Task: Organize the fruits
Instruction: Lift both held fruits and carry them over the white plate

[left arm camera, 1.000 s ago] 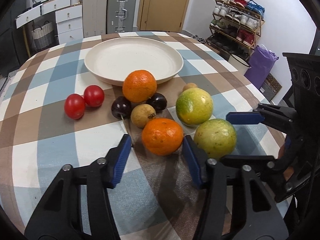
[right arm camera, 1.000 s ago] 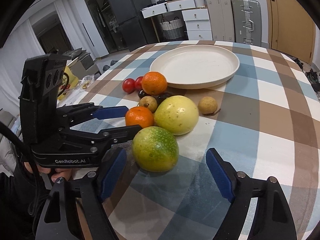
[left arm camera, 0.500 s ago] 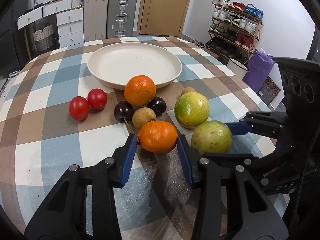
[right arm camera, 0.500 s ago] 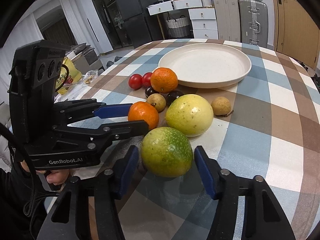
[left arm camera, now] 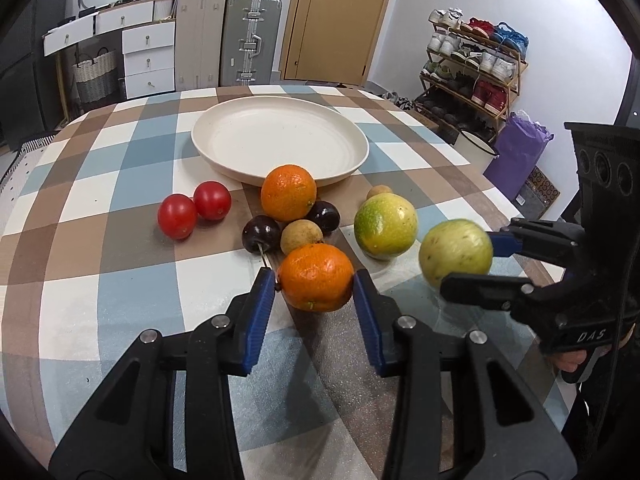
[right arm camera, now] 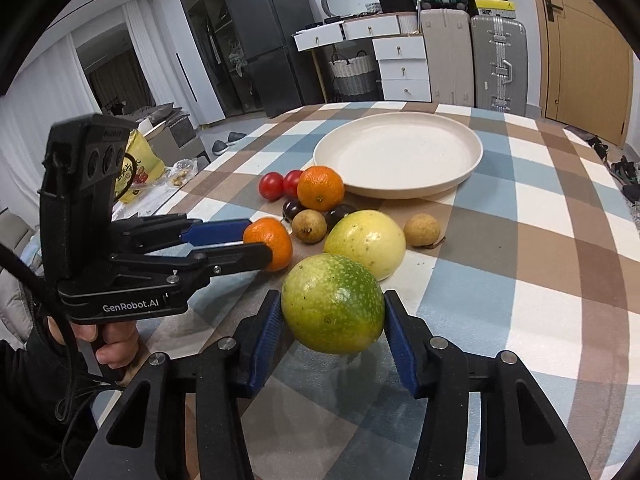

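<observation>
A: Left wrist view. What does the left gripper [left arm camera: 315, 289] hold?

B: Blue pads pinch a round orange mandarin [left arm camera: 316, 277], just in front of a small tan longan [left arm camera: 301, 236] and two dark cherries [left arm camera: 261, 233]. A second orange [left arm camera: 288, 192] sits against the rim of the cream round plate [left arm camera: 224, 156]. Two red tomatoes [left arm camera: 193, 208] lie left, on the checked tablecloth [left arm camera: 80, 240].

A: Right wrist view?

B: Right gripper [right arm camera: 332, 316] clamps a green speckled round fruit [right arm camera: 333, 303] between its blue pads. A yellow-green round fruit [right arm camera: 366, 242] rests just behind it, a lone tan longan [right arm camera: 422, 230] beside that. The plate [right arm camera: 460, 176] holds nothing.
</observation>
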The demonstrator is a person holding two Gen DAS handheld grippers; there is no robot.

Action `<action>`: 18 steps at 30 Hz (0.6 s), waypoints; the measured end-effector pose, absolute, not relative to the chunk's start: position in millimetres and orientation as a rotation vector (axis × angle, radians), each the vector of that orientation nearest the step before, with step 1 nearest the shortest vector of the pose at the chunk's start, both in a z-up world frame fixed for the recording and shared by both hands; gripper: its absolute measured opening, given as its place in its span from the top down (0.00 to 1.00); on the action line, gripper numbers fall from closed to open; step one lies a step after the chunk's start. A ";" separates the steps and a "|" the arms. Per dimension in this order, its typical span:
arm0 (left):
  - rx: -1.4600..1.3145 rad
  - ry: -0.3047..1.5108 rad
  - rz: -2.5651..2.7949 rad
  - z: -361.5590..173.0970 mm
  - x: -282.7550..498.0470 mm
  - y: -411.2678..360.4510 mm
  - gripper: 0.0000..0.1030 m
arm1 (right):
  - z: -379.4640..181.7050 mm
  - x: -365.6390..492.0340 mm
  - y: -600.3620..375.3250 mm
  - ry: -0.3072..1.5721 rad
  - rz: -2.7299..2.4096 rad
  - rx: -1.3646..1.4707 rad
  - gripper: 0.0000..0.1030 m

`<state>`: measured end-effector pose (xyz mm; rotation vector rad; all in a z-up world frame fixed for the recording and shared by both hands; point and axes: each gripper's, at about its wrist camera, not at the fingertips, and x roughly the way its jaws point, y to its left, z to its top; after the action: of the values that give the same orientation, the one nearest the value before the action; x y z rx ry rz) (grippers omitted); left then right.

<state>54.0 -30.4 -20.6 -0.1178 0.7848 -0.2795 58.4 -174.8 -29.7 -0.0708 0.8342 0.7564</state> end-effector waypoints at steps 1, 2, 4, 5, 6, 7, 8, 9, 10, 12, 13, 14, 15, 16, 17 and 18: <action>-0.121 0.779 -0.278 -19.8 52.8 -29.8 0.64 | -26.7 58.8 -176.7 0.826 0.752 -0.070 0.51; -0.122 0.775 -0.278 -18.7 51.7 -29.4 0.64 | -24.3 57.9 -178.2 0.818 0.748 -0.068 0.51; -0.124 0.770 -0.278 -17.4 49.7 -28.9 0.64 | -20.7 59.0 -181.3 0.810 0.744 -0.063 0.51; -0.118 0.779 -0.277 -18.3 49.4 -29.7 0.64 | -19.7 59.1 -182.2 0.808 0.741 -0.063 0.51; -0.115 0.786 -0.276 -19.1 49.8 -29.5 0.64 | -19.3 59.4 -182.9 0.808 0.739 -0.063 0.51; -0.111 0.802 -0.273 -21.7 50.5 -30.4 0.63 | -19.9 59.8 -183.8 0.808 0.738 -0.063 0.51; -0.111 0.807 -0.274 -23.4 51.0 -31.2 0.63 | -20.3 60.0 -184.0 0.809 0.736 -0.062 0.51; -0.106 0.804 -0.272 -23.7 51.1 -32.7 0.63 | -21.2 60.2 -184.1 0.812 0.735 -0.063 0.51; -0.099 0.811 -0.275 -23.7 52.1 -34.1 0.63 | -22.2 60.4 -184.1 0.815 0.734 -0.063 0.51; -0.089 0.831 -0.279 -25.8 55.3 -37.9 0.61 | -24.1 60.7 -184.4 0.820 0.732 -0.062 0.51; -0.088 0.844 -0.283 -27.8 57.6 -39.8 0.61 | -24.8 60.7 -184.6 0.820 0.730 -0.062 0.51; -0.087 0.851 -0.282 -30.4 60.3 -41.9 0.61 | -25.5 60.0 -184.6 0.819 0.728 -0.061 0.51; -0.085 0.857 -0.280 -32.7 62.4 -43.3 0.61 | -25.7 59.9 -184.8 0.820 0.728 -0.060 0.51; -0.082 0.860 -0.280 -34.4 64.3 -45.0 0.62 | -25.9 60.0 -185.1 0.820 0.727 -0.060 0.51; -0.079 0.859 -0.282 -34.7 65.2 -46.4 0.64 | -25.7 60.4 -185.7 0.818 0.725 -0.058 0.51; -0.081 0.855 -0.286 -34.7 66.0 -46.5 0.64 | -25.8 60.9 -186.3 0.818 0.725 -0.057 0.51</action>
<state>66.0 -46.5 -34.7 -0.0805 0.8549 -0.2862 60.9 -186.3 -25.8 -0.0568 0.8182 0.7248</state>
